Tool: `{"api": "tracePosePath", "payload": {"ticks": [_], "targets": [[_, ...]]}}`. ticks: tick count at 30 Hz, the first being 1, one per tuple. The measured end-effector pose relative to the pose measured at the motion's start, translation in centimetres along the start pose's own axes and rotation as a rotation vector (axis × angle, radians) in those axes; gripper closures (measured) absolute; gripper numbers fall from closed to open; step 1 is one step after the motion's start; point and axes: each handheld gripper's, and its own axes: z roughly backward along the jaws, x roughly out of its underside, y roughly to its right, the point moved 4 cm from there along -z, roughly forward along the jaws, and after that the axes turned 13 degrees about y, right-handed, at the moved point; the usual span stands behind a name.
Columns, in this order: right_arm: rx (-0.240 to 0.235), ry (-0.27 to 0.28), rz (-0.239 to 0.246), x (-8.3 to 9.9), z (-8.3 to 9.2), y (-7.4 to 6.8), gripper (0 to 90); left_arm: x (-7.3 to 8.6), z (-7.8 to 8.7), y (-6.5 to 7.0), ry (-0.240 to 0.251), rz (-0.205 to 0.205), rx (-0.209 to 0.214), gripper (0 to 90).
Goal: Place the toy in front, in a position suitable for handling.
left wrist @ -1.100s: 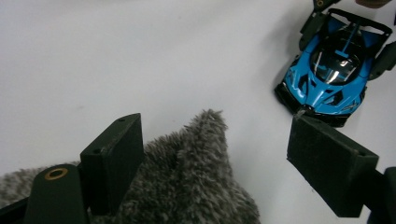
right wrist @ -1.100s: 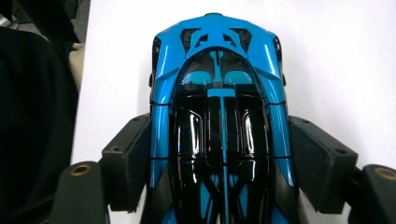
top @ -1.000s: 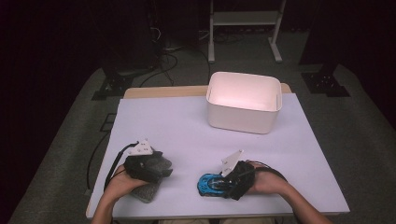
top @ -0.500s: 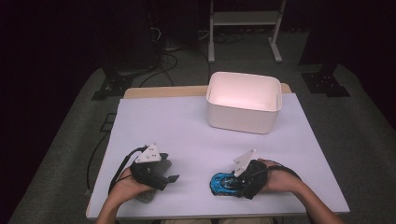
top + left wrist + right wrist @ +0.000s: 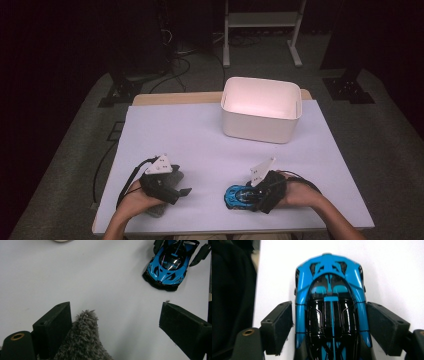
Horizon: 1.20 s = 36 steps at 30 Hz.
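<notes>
A blue and black toy car (image 5: 234, 197) rests on the white table (image 5: 200, 135) near the front edge. My right gripper (image 5: 246, 194) straddles it. In the right gripper view the car (image 5: 329, 277) lies lengthwise between the pads (image 5: 279, 325), with thin gaps at both sides; these jaws have just been opening. My left gripper (image 5: 180, 183) stands at the front left over a grey furry thing (image 5: 159, 209). Its jaws have been opening too and stand wide: the fur (image 5: 85, 340) leans on one pad (image 5: 56, 325) and is clear of the other. The car (image 5: 168, 267) also appears in the left gripper view.
A white plastic bin (image 5: 255, 127) stands at the back right of the table, with nothing visible inside. Cables trail from both grippers over the front edge. Dark floor with stands and cords surrounds the table.
Both hands and the car have shifted slightly to the right. The furry thing now lies more under the left hand.
</notes>
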Motion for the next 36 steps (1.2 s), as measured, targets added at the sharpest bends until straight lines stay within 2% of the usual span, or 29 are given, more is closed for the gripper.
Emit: {"api": "tracePosePath", "payload": {"ticks": [4,11,19,31,36], "targets": [[0.001,0.035,-0.036,-0.3,0.8,0.3,22.3,0.2,-0.2,0.0,-0.015,0.001,0.0,9.9],[0.044,0.066,-0.072,-0.8,2.3,1.3,26.4,0.2,-0.3,0.1,-0.012,-0.002,-0.002,9.9],[0.106,0.09,-0.057,-2.1,3.7,2.7,27.0,0.4,-0.4,0.0,-0.018,0.001,-0.003,9.2],[0.136,0.132,-0.041,-4.9,6.4,4.7,22.4,0.5,-0.4,-0.2,-0.003,0.009,-0.013,7.7],[0.146,0.143,-0.047,-6.1,7.2,5.6,20.2,0.3,-0.4,-0.3,0.014,-0.008,-0.04,7.6]]}}
